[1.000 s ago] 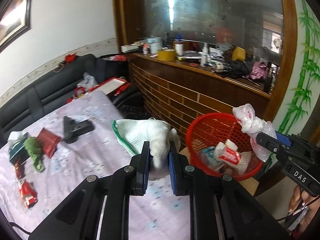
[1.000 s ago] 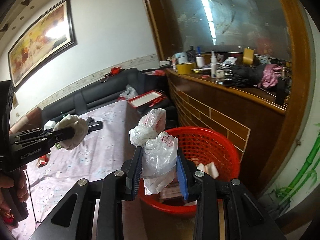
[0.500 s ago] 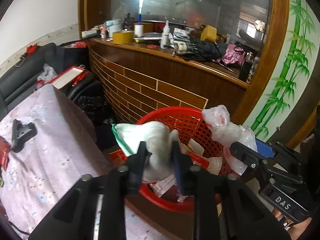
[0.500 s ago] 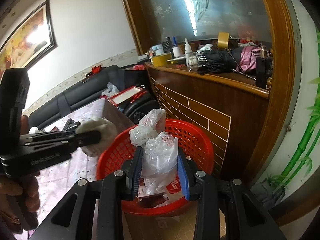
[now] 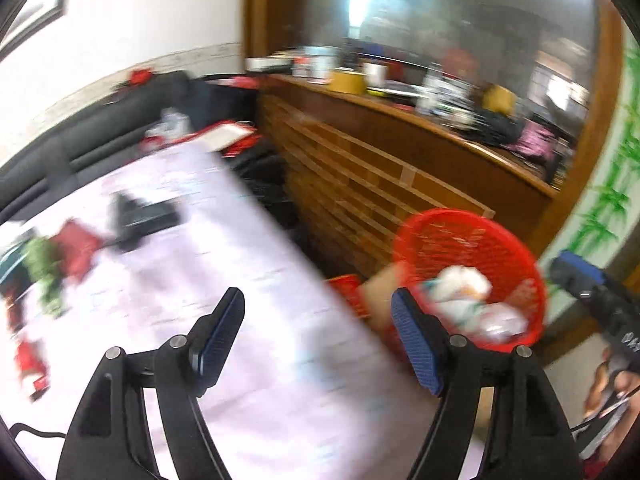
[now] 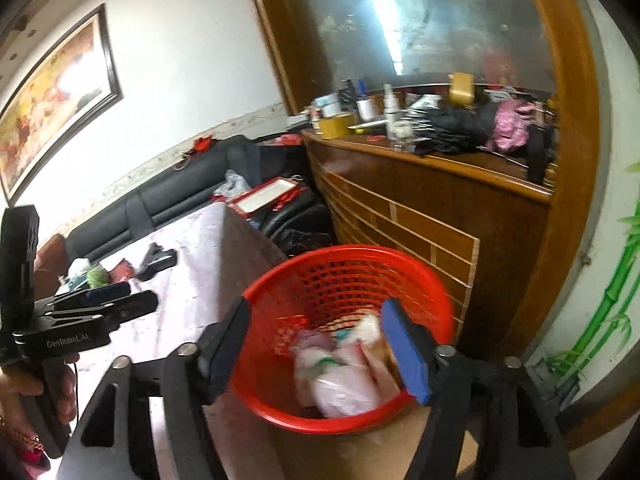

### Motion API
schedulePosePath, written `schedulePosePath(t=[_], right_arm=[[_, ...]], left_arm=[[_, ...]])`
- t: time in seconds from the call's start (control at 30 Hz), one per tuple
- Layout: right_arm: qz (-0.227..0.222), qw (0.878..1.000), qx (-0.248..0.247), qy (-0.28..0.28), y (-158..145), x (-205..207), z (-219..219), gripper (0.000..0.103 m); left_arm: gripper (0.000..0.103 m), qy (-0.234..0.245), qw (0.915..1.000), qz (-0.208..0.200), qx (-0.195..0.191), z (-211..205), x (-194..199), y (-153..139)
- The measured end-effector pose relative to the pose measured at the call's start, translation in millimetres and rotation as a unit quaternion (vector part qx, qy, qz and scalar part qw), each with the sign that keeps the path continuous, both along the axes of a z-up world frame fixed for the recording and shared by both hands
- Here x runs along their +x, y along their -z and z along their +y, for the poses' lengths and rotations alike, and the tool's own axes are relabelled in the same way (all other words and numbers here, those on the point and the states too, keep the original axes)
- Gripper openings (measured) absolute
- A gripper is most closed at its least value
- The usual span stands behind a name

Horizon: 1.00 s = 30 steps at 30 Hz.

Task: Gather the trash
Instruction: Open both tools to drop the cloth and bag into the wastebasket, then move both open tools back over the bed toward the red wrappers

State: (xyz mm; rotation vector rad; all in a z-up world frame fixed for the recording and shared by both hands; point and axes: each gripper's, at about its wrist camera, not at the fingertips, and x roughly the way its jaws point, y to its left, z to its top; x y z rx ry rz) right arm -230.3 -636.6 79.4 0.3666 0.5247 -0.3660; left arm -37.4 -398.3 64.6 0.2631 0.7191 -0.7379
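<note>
We see a room built around a long wooden counter [image 6: 420,184] with a front of brick-like panels. Above the counter rises a large mirror [image 6: 432,20] in a curved wooden frame [image 6: 576,120], with a bright strip of light reflected in it. On the counter's top lie bottles, a roll of yellow tape [image 6: 336,125], and dark and pink cloth. To the left of the counter stands a black sofa [image 6: 160,200] against a white wall [image 6: 192,60], and a framed painting [image 6: 52,96] hangs higher on that wall. In front of the sofa is a table under a pale flowered cloth [image 5: 192,280]. To the right of the counter, green bamboo [image 6: 612,304] is painted on the wall.
</note>
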Motion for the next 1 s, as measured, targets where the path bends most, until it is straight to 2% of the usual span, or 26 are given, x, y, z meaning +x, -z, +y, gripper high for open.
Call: schedulePosePath(t=[0.07,0.17,0.2,0.3,0.43,0.67,0.87,1.0], right_arm=[[-0.002,1.000,-0.001,-0.020,-2,9,14,0.083],[-0.003,0.998,-0.004,-0.061,-2,29,43,0.089],[-0.003,0.997,-0.005,-0.077,-2,37,55,0.090],[0.000,0.993,-0.004,-0.117,1,59,88,0.102],[0.009,0.988,-0.006,-0.155,4,79,124,0.103],[0.024,0.974,-0.023,-0.222,6,115,191,0.103],[0.032,0.946,-0.022,-0.321,3,154,257,0.103],[0.044,0.930,-0.030,-0.364,6,182,298,0.103]], left_arm=[[0.076,-0.043,0.9990,-0.015,0.003,35,11,-5],[0.083,-0.107,0.9937,-0.034,-0.003,91,24,-14],[0.087,-0.133,0.9903,-0.040,-0.008,113,27,-17],[0.092,-0.186,0.9810,-0.051,-0.021,161,29,-21],[0.093,-0.234,0.9703,-0.057,-0.022,210,28,-19],[0.093,-0.278,0.9584,-0.061,-0.014,276,30,-13],[0.093,-0.302,0.9510,-0.065,-0.015,321,45,-14],[0.093,-0.320,0.9454,-0.056,-0.018,355,68,-9]])
